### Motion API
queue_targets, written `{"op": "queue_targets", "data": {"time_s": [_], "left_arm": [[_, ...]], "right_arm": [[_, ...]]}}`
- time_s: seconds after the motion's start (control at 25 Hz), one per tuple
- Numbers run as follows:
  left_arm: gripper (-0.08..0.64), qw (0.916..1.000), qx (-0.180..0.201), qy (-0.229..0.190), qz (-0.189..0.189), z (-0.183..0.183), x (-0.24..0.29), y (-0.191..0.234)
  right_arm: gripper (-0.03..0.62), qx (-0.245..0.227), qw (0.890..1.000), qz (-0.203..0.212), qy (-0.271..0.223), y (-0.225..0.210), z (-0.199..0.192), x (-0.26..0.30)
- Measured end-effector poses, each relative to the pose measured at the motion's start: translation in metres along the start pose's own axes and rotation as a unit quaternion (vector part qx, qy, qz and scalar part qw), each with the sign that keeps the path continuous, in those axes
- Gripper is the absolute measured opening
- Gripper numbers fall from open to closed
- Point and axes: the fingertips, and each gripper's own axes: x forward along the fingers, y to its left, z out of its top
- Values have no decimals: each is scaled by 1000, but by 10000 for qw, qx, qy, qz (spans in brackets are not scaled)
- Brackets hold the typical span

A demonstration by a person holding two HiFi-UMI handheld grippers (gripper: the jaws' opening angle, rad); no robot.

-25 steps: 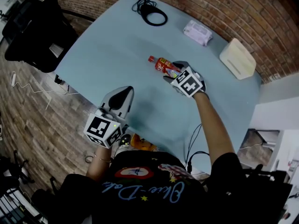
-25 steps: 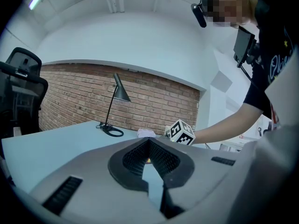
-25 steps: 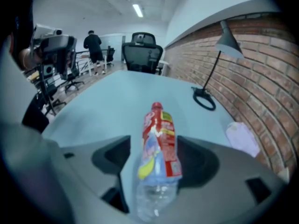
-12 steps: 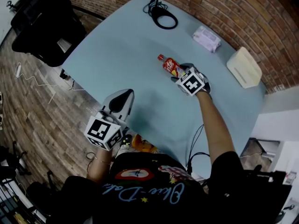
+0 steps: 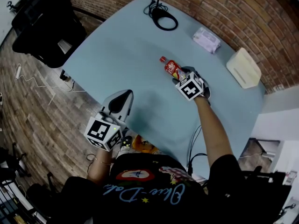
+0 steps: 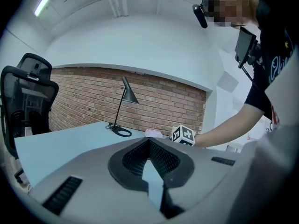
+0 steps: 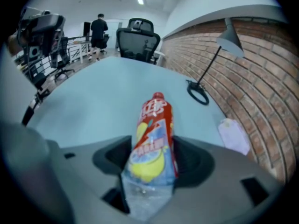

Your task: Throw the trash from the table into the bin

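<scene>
Red-labelled plastic bottle (image 7: 154,125) is clamped between your right gripper's (image 7: 152,148) jaws. Its clear base is toward you and its red cap points to 11 o'clock in the head view. It sits right of the pale blue table's (image 5: 117,55) middle; can't tell if it's lifted. Your left gripper (image 6: 150,146) has its jaws closed tip to tip and empty, at the table's 7 o'clock edge. From the bottle, the lamp base (image 5: 164,18) is at 12 o'clock, the pink packet (image 5: 206,39) at 1, and the cream box (image 5: 244,68) at 3.
</scene>
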Motion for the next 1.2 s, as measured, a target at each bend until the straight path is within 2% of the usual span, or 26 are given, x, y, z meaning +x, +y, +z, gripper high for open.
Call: {"op": "queue_targets", "data": {"time_s": [0.24, 0.72, 0.88, 1.0, 1.2], "left_arm": [[8, 9999, -12, 40, -109, -2, 1, -1], [8, 9981, -11, 24, -618, 0, 11, -14], [8, 9971, 83, -78, -750, 5, 11, -19], [8, 9962, 93, 0, -863, 4, 11, -21], [8, 9951, 186, -76, -972, 7, 13, -24]], "right_arm": [[285, 207, 9992, -178, -297, 1, 7, -17], [285, 804, 9929, -363, -794, 19, 12, -62], [285, 1129, 9877, -477, -967, 23, 8, -77], [285, 1434, 9820, -513, -1113, 33, 4, -86], [285, 1567, 9785, -747, -1112, 50, -7, -97]]}}
